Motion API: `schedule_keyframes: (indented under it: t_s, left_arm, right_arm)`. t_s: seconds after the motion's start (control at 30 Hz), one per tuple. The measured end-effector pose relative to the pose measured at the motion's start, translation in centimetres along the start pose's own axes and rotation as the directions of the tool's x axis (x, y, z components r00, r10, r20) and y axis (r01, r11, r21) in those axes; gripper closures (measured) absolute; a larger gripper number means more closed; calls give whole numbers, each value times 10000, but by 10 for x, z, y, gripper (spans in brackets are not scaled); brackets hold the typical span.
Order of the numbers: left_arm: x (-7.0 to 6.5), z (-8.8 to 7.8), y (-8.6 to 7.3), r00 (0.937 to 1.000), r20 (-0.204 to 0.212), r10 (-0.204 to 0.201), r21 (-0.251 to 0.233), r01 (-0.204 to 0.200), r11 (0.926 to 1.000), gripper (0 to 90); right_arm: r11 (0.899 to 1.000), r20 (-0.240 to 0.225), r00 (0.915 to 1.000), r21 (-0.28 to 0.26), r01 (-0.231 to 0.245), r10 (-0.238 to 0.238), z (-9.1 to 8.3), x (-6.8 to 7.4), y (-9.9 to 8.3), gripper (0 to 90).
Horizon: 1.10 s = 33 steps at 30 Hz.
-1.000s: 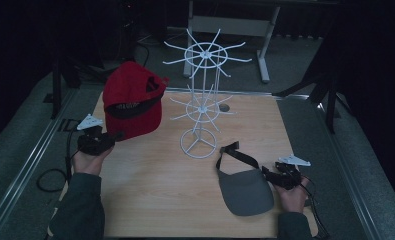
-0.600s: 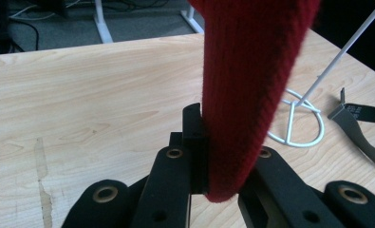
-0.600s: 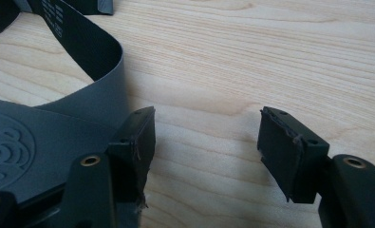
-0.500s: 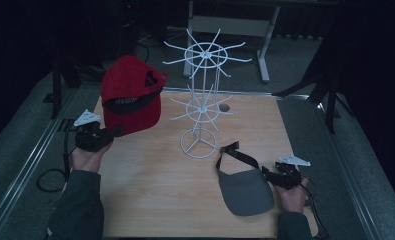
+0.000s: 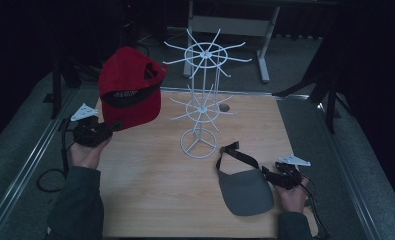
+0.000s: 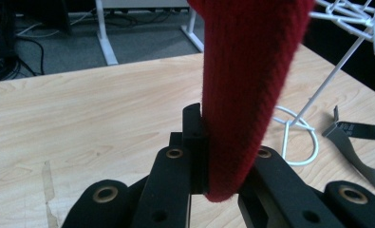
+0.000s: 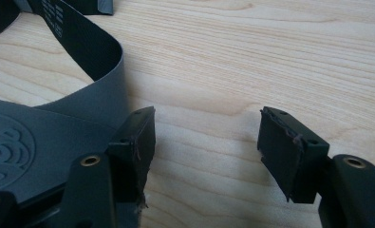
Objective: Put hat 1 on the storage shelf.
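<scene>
A red cap (image 5: 130,90) hangs in the air over the table's left side, crown up. My left gripper (image 5: 112,126) is shut on its brim from below; in the left gripper view the red fabric (image 6: 242,95) stands pinched between the black jaws of the left gripper (image 6: 223,154). A grey visor (image 5: 245,190) with a black strap lies flat at the front right. My right gripper (image 5: 269,173) rests on the table at the visor's right edge, open. In the right gripper view the visor (image 7: 33,137) lies beside the left jaw, and bare wood shows at the gap of the right gripper (image 7: 206,142).
A white wire hat stand (image 5: 201,107) with two tiers of spokes stands at the middle of the wooden table (image 5: 150,195); its ring base (image 6: 296,137) is close to the right of the held cap. A metal desk frame (image 5: 230,25) stands behind the table.
The left hand has raised the red cap a little and tipped it more upright. The right hand and the visor have stayed still.
</scene>
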<state>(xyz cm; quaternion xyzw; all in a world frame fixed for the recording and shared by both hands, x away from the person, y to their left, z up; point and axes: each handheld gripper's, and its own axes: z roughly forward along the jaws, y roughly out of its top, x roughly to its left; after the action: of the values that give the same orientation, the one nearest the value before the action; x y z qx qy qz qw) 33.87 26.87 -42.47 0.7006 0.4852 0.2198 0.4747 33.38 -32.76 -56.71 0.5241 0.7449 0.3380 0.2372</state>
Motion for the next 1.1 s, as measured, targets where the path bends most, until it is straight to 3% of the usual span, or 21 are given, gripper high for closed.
schedule_keyframes:
  t_s: [1.1]
  left_arm:
    - [-2, -5, 25, 9999, 102, -16, -644, 22, 9979, 858]
  right_arm:
    - [10000, -1, 10000, 14, 15, -15, 0, 0, 0, 377]
